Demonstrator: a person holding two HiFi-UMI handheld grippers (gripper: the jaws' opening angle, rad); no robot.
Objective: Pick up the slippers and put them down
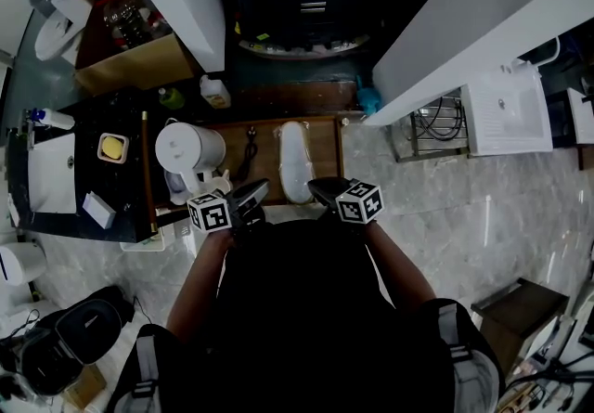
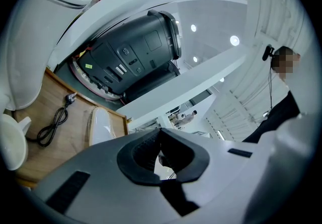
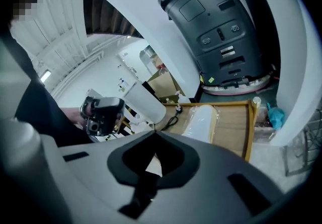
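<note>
white kettle (image 1: 188, 148) beside black cable (image 1: 250, 147)

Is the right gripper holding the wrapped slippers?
No, the wrapped slippers lie on the wooden tray, away from the empty, shut right gripper.

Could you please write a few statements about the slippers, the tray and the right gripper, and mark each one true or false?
1. The white slippers lie on the wooden tray. True.
2. The right gripper holds the slippers. False: its jaws are shut on nothing, and the slippers lie on the tray, apart from it.
3. In the head view, a black cable lies on the tray to the left of the slippers. True.
4. The kettle beside the cable is black. False: it is white.
</note>
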